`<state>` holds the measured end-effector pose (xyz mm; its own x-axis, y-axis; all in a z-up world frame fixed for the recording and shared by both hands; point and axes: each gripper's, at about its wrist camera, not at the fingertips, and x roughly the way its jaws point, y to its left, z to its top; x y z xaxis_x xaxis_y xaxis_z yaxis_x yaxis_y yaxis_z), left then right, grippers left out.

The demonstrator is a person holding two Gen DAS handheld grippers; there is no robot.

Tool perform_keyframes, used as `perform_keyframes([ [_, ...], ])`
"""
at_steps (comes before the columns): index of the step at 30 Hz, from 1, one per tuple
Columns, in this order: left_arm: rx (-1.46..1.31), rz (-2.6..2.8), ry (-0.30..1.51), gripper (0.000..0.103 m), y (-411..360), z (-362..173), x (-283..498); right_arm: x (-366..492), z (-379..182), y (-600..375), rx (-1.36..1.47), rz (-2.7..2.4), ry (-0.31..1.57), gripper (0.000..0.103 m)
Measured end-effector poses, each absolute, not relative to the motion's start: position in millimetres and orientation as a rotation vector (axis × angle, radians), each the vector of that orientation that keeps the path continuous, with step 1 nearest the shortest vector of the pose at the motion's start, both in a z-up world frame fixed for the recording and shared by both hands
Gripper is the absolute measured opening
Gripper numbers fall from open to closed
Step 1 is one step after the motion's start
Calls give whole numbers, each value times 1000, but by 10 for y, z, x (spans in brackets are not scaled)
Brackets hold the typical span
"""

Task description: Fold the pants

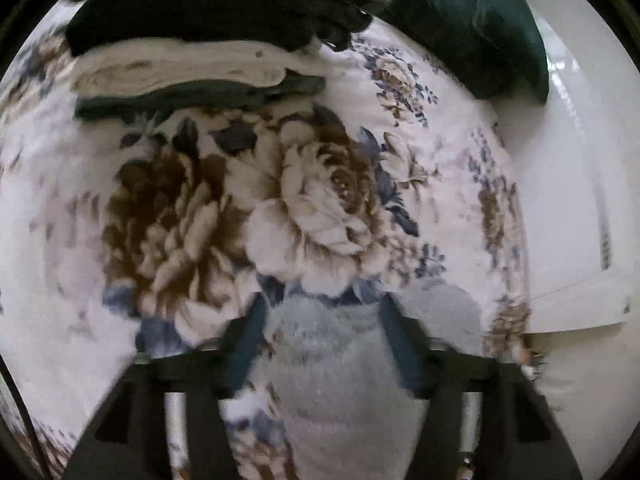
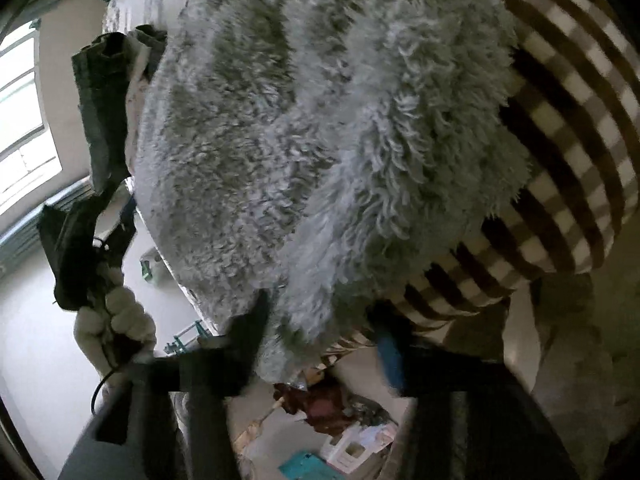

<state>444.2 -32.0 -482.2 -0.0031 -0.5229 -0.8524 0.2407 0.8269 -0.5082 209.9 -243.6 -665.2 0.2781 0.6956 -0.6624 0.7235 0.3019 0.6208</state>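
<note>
Fluffy grey pants (image 2: pixel 320 140) are hanging between our two tongs, above the flowered bed (image 1: pixel 80 220). We are pinching one edge in the left tongs (image 1: pixel 324 320) and another in the right tongs (image 2: pixel 320 320). Folded clothes (image 1: pixel 192 64) are lying stacked at the bed's far side, near a green pillow (image 1: pixel 472 24).

1. Bed with floral cover (image 1: pixel 400 92), big brown roses mid-view.
2. Far side: stack of folded clothes (image 1: pixel 192 60) on cover, dark over cream over dark.
3. Far right: dark green pillow (image 1: pixel 480 28).
4. Near: fluffy grey pants (image 1: pixel 344 360) on cover.
5. Checked fabric (image 2: pixel 560 160) beside pants.
</note>
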Motion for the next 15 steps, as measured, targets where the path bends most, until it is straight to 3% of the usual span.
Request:
perform_keyframes([
  [8,-298,-677,1624,67,-470,-5302,4114,1990,-6622,-2207,1486,25,1394,59],
  [9,-325,-685,1613,54,-499,-5340,4100,2001,-6620,-2186,1481,30,1391,43],
  [10,-346,-691,1592,41,-525,-5350,4109,2029,-6610,-2155,1465,31,1393,18],
  [11,-348,-683,1580,32,-533,-5343,4128,2046,-6596,-2129,1454,24,1392,16],
  [15,-251,-596,1490,19,-546,-5282,4274,2052,-6467,-2038,1383,19,1388,12],
])
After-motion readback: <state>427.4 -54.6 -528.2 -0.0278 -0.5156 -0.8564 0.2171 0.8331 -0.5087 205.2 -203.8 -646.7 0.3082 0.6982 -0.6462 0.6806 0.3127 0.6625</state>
